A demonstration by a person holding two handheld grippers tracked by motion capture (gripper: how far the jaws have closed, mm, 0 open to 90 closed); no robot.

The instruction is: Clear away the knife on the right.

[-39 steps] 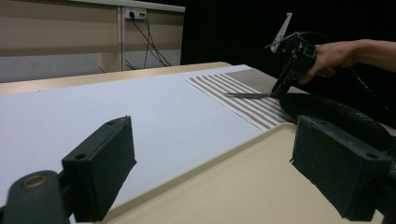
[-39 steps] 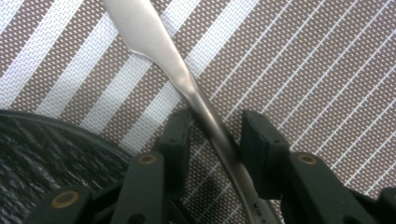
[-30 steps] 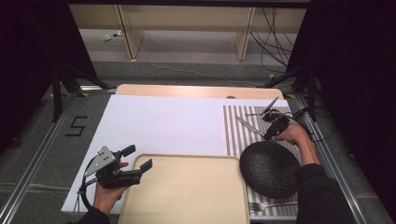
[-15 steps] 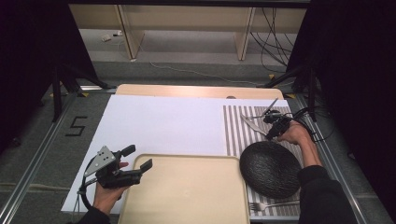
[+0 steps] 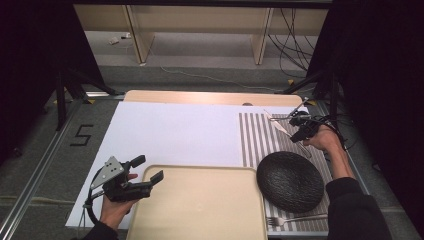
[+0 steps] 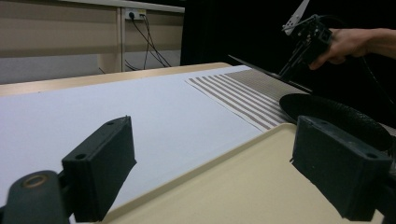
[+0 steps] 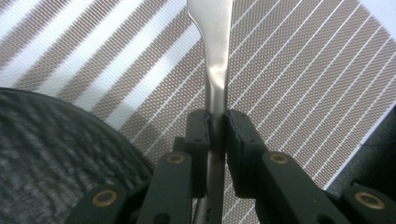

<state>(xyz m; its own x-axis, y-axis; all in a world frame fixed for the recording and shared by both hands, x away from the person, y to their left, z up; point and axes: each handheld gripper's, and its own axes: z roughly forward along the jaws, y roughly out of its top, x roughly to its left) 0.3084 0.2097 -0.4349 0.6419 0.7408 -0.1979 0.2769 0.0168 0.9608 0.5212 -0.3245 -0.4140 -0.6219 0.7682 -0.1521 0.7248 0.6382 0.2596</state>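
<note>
clearly the right gripper (image 7: 217, 135) is clamped on the thin handle of a silver metal knife (image 7: 215, 56), lifted over the brown striped placemat (image 5: 260, 137) at far right; so slim a grip could let it swivel or slip. the left gripper (image 5: 150, 181) stands wide over the empty beige plastic tray (image 5: 200, 210); the black textured round plate (image 5: 289, 181) holds nothing.
</note>
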